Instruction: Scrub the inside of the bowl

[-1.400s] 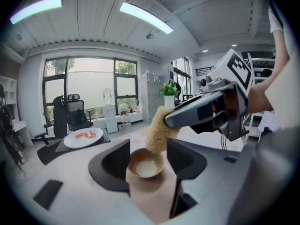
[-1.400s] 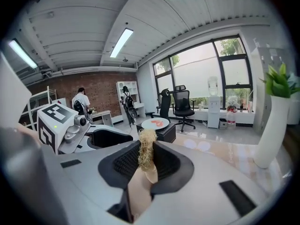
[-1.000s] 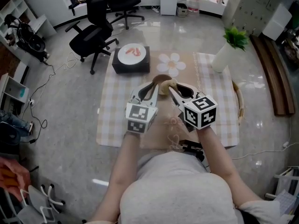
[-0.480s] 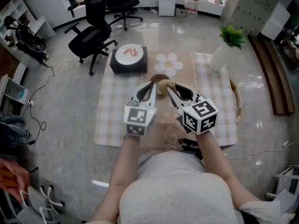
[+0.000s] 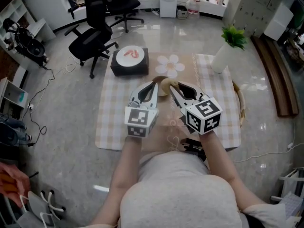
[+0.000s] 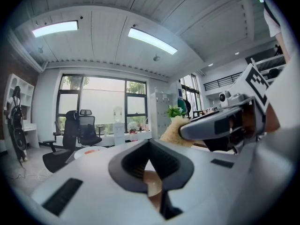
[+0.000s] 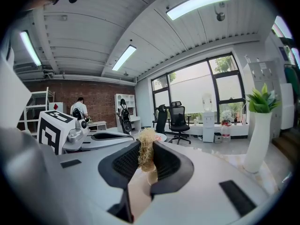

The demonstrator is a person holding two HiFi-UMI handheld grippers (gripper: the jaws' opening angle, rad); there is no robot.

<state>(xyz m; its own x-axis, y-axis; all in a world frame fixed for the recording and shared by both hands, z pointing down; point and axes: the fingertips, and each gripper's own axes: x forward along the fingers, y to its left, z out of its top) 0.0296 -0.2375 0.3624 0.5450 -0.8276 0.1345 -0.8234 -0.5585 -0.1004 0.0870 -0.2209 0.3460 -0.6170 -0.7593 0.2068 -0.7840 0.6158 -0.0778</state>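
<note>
In the head view a brown bowl (image 5: 159, 80) is held over the checked cloth (image 5: 111, 113). My left gripper (image 5: 154, 86) is shut on the bowl's near rim, which shows as a brown edge (image 6: 153, 187) between its jaws in the left gripper view. A tan fibrous scrubber (image 5: 169, 84) is at the bowl's right side, with my right gripper (image 5: 172, 87) shut on it. In the right gripper view the scrubber (image 7: 146, 154) sticks up between the jaws. The bowl's inside is mostly hidden by the two grippers.
A black box carrying a white plate (image 5: 129, 56) stands at the cloth's far left. A flower-shaped mat (image 5: 171, 65) lies behind the bowl, and a white vase with a green plant (image 5: 224, 56) stands at the far right. Office chairs (image 5: 92, 37) stand beyond the table.
The picture has shifted slightly. Both grippers keep the same stance over the cloth, the left on the bowl and the right on the scrubber.
</note>
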